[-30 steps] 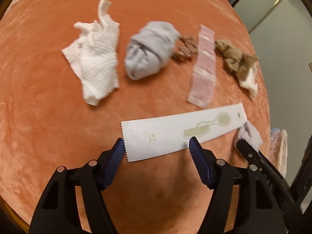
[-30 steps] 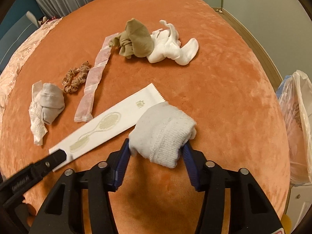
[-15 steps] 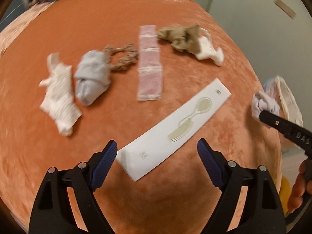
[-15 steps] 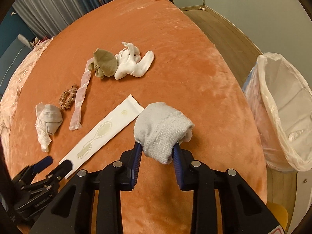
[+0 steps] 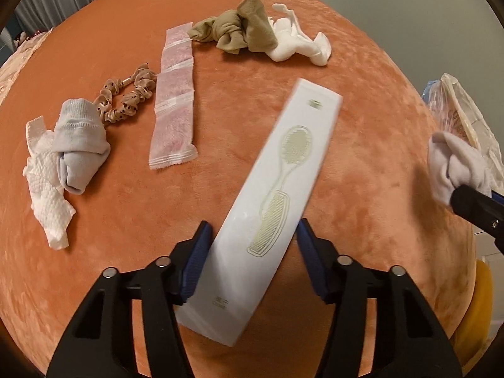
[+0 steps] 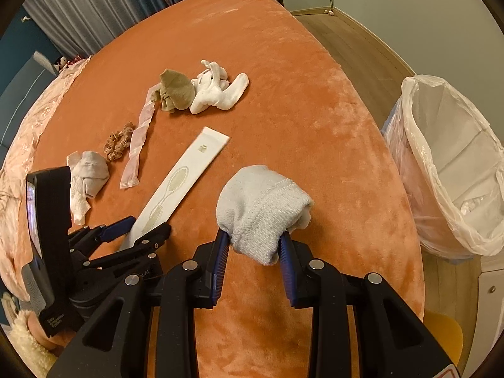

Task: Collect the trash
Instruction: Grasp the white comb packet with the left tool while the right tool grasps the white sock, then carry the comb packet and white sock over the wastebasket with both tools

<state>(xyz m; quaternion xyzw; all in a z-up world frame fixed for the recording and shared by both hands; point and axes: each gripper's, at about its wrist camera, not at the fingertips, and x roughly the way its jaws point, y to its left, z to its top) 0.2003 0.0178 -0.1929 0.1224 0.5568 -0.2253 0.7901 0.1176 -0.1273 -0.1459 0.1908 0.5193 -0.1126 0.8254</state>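
A long white comb-and-brush packet (image 5: pixel 271 195) lies on the orange bed; it also shows in the right wrist view (image 6: pixel 186 176). My left gripper (image 5: pixel 252 245) is open, its jaws on either side of the packet's near half. My right gripper (image 6: pixel 253 252) is shut on a rolled grey sock (image 6: pixel 261 211), held above the bed near its right edge; the sock also shows in the left wrist view (image 5: pixel 453 167). A bin with a white plastic liner (image 6: pixel 453 186) stands on the floor right of the bed.
On the bed lie a pink strip packet (image 5: pixel 174 104), a brown scrunchie (image 5: pixel 126 97), a grey sock on a white tissue (image 5: pixel 78 145), a tan sock (image 5: pixel 242 31) and a white sock (image 5: pixel 296 44). Curtains (image 6: pixel 104 9) hang behind.
My left gripper has moved forward over the white packet, so its jaws now straddle it. My right gripper has carried the grey sock up and right, nearer the bin.
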